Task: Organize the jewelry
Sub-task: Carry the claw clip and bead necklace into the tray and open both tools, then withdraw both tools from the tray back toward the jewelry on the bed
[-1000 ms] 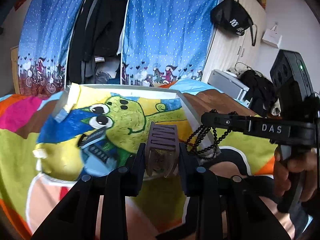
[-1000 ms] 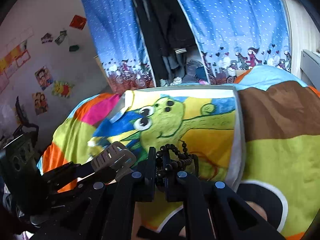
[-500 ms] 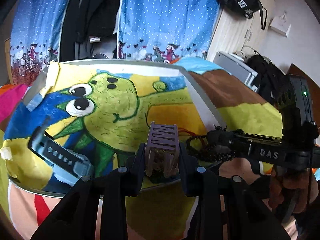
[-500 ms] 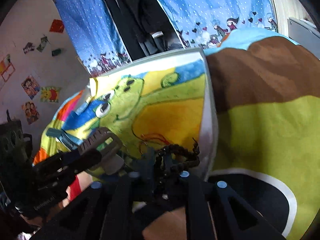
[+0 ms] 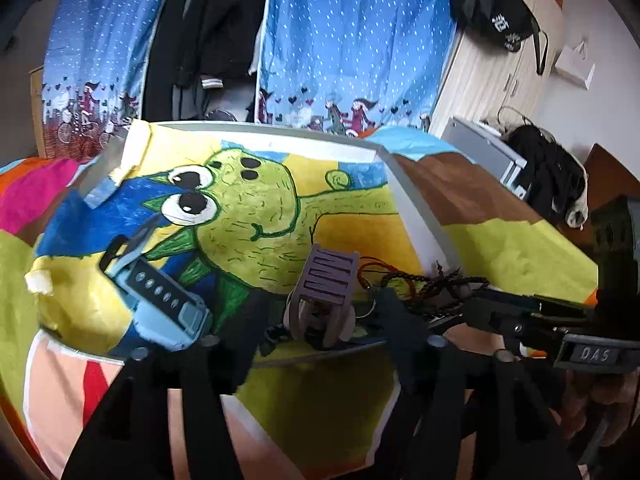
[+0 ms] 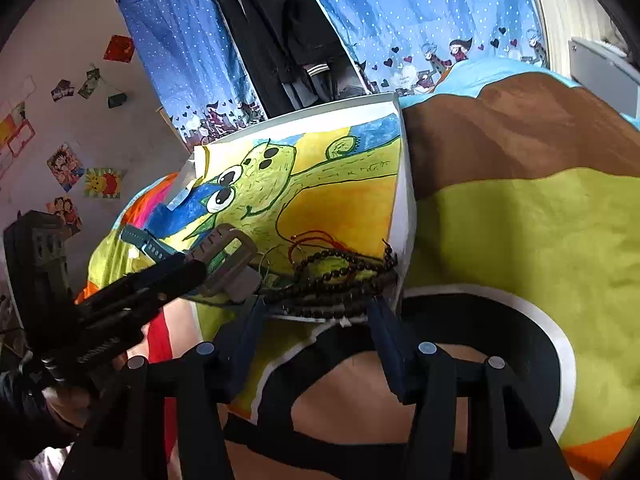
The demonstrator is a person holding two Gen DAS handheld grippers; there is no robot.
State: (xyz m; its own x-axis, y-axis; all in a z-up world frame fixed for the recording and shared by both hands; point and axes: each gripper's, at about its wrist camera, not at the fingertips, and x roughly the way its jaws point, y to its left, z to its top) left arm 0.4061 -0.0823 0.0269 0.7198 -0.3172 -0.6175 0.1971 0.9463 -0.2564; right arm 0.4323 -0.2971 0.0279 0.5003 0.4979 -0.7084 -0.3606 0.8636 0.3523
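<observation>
A white tray (image 5: 416, 224) lined with a green cartoon drawing lies on a colourful blanket. A purple claw hair clip (image 5: 326, 284) rests at the tray's near edge, between the spread fingers of my open left gripper (image 5: 324, 306). A black bead bracelet (image 6: 340, 276) lies in the tray's near right corner, just beyond my open right gripper (image 6: 316, 308). A thin red cord bracelet (image 6: 316, 240) lies behind the beads. A blue watch (image 5: 160, 300) sits at the tray's near left. In the right wrist view the left gripper (image 6: 200, 268) reaches in from the left at the clip (image 6: 228, 256).
The blanket (image 6: 520, 240) spreads right of the tray in brown and lime patches. Blue dotted curtains (image 5: 352, 40) and dark hanging clothes (image 5: 208, 32) stand behind. A wooden wardrobe with a black bag (image 5: 496, 12) and a grey device (image 5: 484, 148) are at the right.
Both grippers came down to the tray's near edge and opened. The left let go of the hair clip and the right let go of the bead bracelet, which now lie on the tray.
</observation>
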